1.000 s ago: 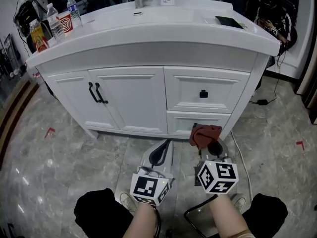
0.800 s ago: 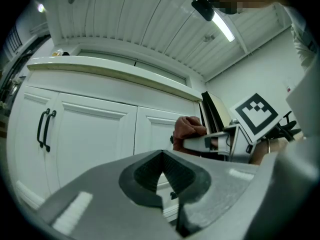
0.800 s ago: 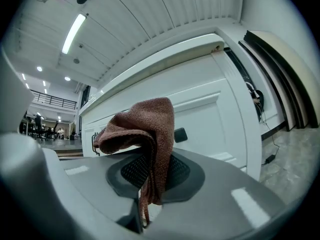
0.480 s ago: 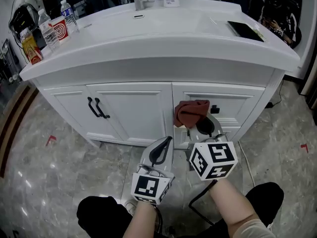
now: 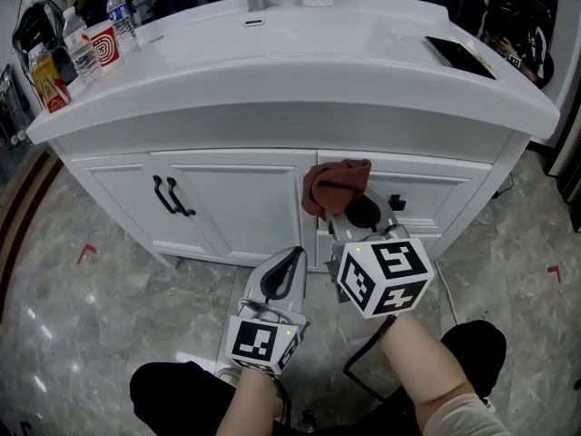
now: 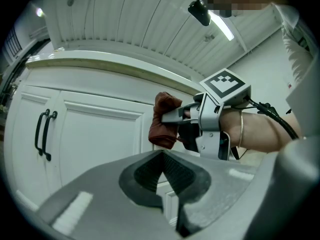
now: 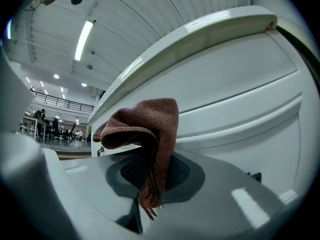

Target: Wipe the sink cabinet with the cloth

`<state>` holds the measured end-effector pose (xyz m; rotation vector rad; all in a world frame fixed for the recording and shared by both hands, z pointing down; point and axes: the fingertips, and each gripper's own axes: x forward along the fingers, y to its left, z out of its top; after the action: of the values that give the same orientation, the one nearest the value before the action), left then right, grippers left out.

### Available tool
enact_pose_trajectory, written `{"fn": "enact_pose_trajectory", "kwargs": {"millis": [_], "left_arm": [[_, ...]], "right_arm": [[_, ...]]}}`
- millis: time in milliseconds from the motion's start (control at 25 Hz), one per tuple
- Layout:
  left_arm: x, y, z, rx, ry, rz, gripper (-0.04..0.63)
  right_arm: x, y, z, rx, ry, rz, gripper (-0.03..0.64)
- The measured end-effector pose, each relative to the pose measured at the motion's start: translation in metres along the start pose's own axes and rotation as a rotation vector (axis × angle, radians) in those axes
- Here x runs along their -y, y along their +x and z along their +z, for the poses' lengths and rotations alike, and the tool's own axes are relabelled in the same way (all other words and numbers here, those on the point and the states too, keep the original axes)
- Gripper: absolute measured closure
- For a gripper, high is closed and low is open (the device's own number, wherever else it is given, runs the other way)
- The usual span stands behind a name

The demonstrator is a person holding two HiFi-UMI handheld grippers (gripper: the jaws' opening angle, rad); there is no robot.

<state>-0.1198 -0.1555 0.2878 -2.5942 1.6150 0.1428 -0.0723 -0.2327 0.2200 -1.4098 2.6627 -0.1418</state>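
The white sink cabinet [image 5: 236, 198] fills the middle of the head view. A rust-brown cloth [image 5: 338, 184] is bunched against its front, at the upper left corner of the top drawer [image 5: 427, 198]. My right gripper [image 5: 345, 205] is shut on the cloth, which flops over the jaws [image 7: 145, 129] in the right gripper view. My left gripper [image 5: 289, 266] hangs lower and to the left, apart from the cabinet, shut with nothing in it. The left gripper view looks past its shut jaws at the cloth [image 6: 165, 120] and the right gripper [image 6: 172, 116].
Water bottles [image 5: 77, 53], a red cup [image 5: 103, 44] and a yellow pack [image 5: 47, 82] stand on the counter's left end. A dark flat device [image 5: 458, 55] lies on its right end. Two black door handles [image 5: 168, 195] are on the left. A black cable [image 5: 368, 352] runs over the marble floor.
The right gripper has carried the cloth up from the lower drawer's level to the top drawer's upper left corner. The left gripper has stayed low and shut.
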Motion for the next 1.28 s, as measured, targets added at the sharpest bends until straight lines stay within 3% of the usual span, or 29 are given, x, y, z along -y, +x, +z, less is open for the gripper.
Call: {"fn": "enact_pose_trajectory", "kwargs": {"millis": [440,920,1280], "left_arm": [[0.025,0.007,-0.008,0.013,-0.074,-0.034,0.595],[0.063,0.028,-0.016,0.002,-0.078,-0.112,0.595],[0.098,0.045,-0.031,-0.027,-0.088,-0.176,0.595]], "right_arm": [[0.053,-0.031,0.003,-0.021,-0.018,-0.136,0.538],[0.108,-0.074,0.018,-0.006,0.011,-0.231,0.538],[0.163,-0.114,0.031,0.015,-0.023,-0.351,0.538]]}}
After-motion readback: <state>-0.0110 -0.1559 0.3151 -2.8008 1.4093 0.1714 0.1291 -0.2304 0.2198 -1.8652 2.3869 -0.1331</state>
